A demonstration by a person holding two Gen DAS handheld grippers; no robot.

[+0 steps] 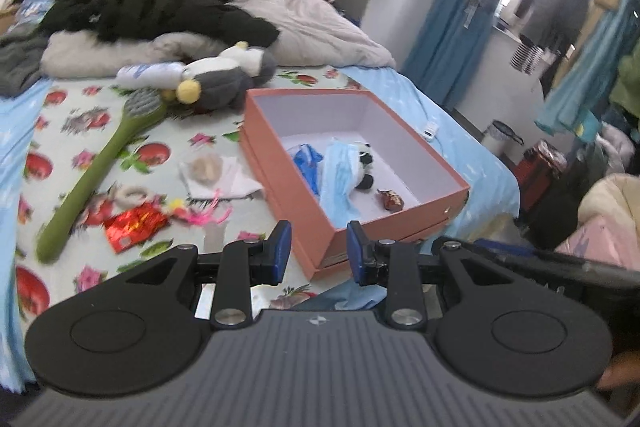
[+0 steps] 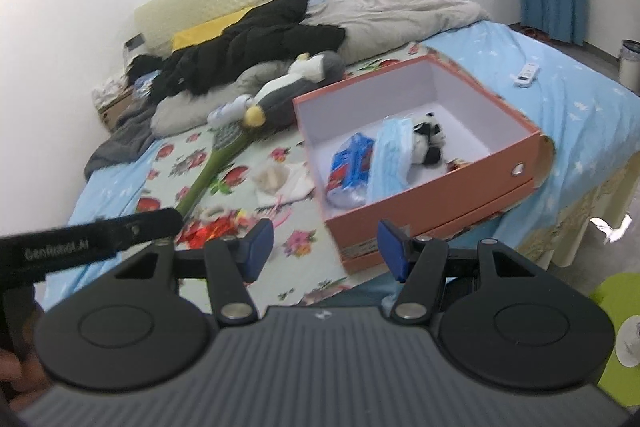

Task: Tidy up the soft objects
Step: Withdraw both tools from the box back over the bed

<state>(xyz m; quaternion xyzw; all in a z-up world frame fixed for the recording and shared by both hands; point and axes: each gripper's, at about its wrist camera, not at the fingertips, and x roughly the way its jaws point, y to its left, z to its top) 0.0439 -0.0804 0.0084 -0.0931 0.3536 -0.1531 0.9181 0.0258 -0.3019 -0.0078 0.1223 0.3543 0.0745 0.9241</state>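
An open orange box [image 1: 280, 163] [image 2: 424, 203] sits on the bed near its foot edge. Inside lie a small panda plush [image 1: 366, 167] [image 2: 430, 143], a light blue face mask [image 1: 338, 179] [image 2: 390, 159], a blue packet [image 1: 306, 163] [image 2: 352, 163] and a brown wrapped sweet [image 1: 391, 199]. A grey and white penguin plush [image 1: 228, 75] [image 2: 296, 83] lies behind the box. My left gripper [image 1: 318, 251] is open and empty, above the box's near corner. My right gripper [image 2: 324, 247] is open and empty, in front of the box.
On the flowered sheet [image 1: 168, 143] left of the box lie a long green brush [image 1: 100, 163] [image 2: 212, 163], a white cloth with a beige pad [image 1: 212, 171] [image 2: 280, 179], a red foil wrapper [image 1: 134, 227] and pink strands [image 1: 204, 213]. A black jacket [image 1: 160, 7] and a duvet [image 1: 320, 27] lie behind.
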